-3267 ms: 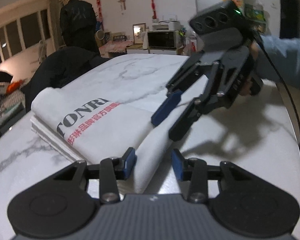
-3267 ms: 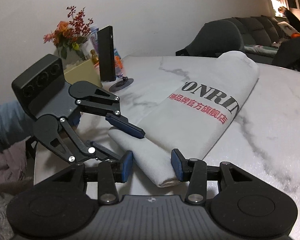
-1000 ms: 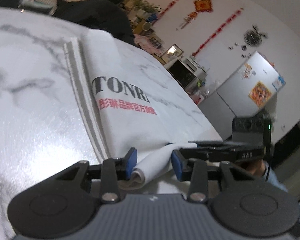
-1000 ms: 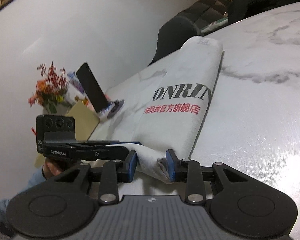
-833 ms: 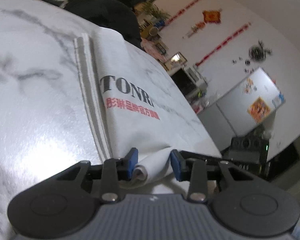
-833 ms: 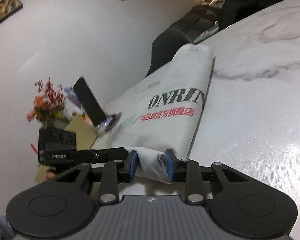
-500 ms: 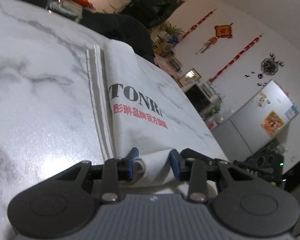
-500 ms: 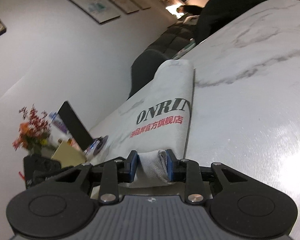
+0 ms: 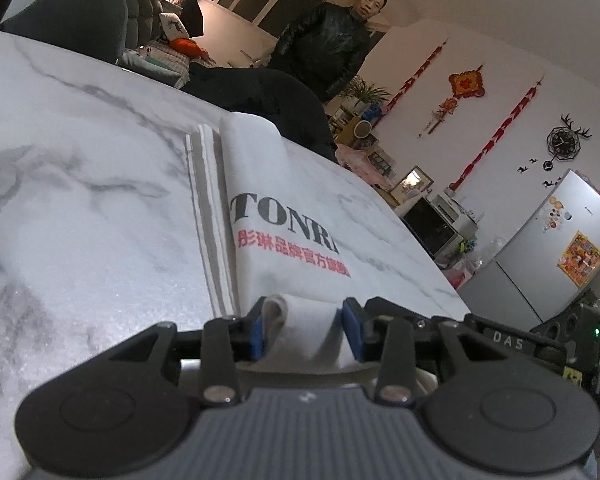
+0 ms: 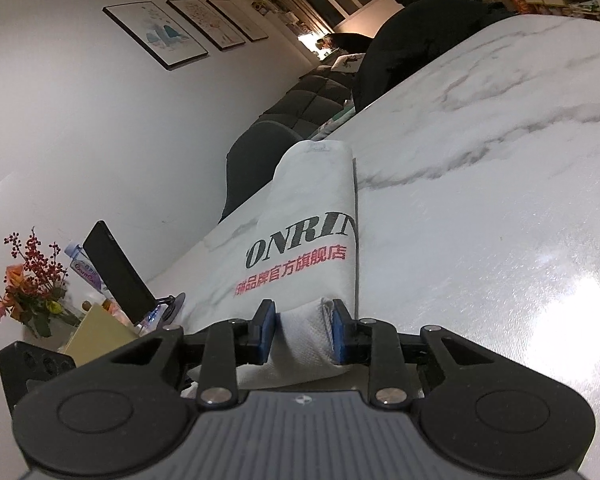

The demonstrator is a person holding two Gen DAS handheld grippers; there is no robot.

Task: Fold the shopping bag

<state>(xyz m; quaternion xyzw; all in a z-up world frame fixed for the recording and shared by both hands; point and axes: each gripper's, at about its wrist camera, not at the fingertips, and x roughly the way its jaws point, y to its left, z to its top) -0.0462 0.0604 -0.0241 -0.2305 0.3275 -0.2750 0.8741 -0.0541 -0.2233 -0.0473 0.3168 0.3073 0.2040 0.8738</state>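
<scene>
Left gripper (image 9: 303, 330) and right gripper (image 10: 304, 330) each pinch the near end of the white printed fabric shopping bag (image 9: 272, 208), folded long on the marble-patterned bench (image 9: 80, 220). Probably mid-fold: lift both corners level, carry them squarely to the far end.

The left gripper (image 9: 303, 330) is matte black plastic with a ribbed grey housing at 6 o'clock and a small pale logo on its top edge. Two round black discs flank the housing. Each linkage arm carries a silver screw near its base. The fingers (image 9: 256, 336) end in blue pads. The right gripper (image 10: 303, 334) has the same build: black linkages, two silver screws, blue pads (image 10: 267, 330), ribbed grey housing, twin discs. Seen from the left wrist at 3 o'clock, the right unit's black body shows white lettering "DAS", a green light and a yellow sticker.
</scene>
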